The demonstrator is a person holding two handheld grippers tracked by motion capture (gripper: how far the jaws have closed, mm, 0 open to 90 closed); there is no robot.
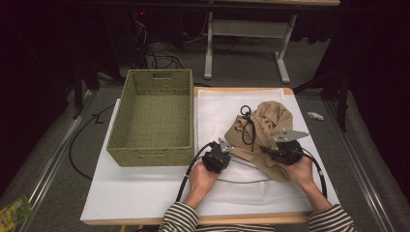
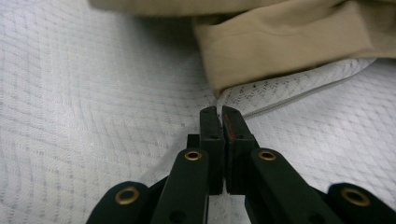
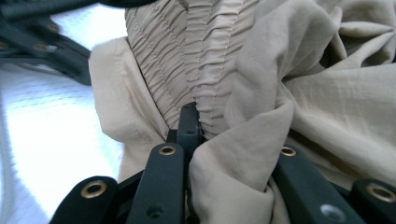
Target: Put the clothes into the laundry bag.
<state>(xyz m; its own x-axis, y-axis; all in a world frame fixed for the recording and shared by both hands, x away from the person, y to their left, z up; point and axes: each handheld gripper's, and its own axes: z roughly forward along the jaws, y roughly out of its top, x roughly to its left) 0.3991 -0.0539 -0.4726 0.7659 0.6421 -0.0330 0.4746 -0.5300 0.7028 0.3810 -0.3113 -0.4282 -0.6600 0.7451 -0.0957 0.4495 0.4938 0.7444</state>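
Observation:
A crumpled beige garment (image 1: 266,126) with a black cord (image 1: 247,128) on it lies on the white-covered table, right of centre. My right gripper (image 1: 266,151) is at its near edge, shut on a fold of the beige cloth (image 3: 243,154); the gathered waistband (image 3: 187,51) rises just beyond the jaws. My left gripper (image 1: 231,153) sits at the garment's left corner (image 2: 280,46). Its jaws (image 2: 219,114) are pressed together on the edge of a white mesh bag (image 2: 303,121), which lies flat under and in front of the garment (image 1: 251,191).
An empty woven green basket (image 1: 154,154) stands at the left half of the table, close to my left hand. A table leg frame (image 1: 246,29) stands on the floor behind. A small white scrap (image 1: 314,115) and a green packet (image 1: 14,212) lie beside the table.

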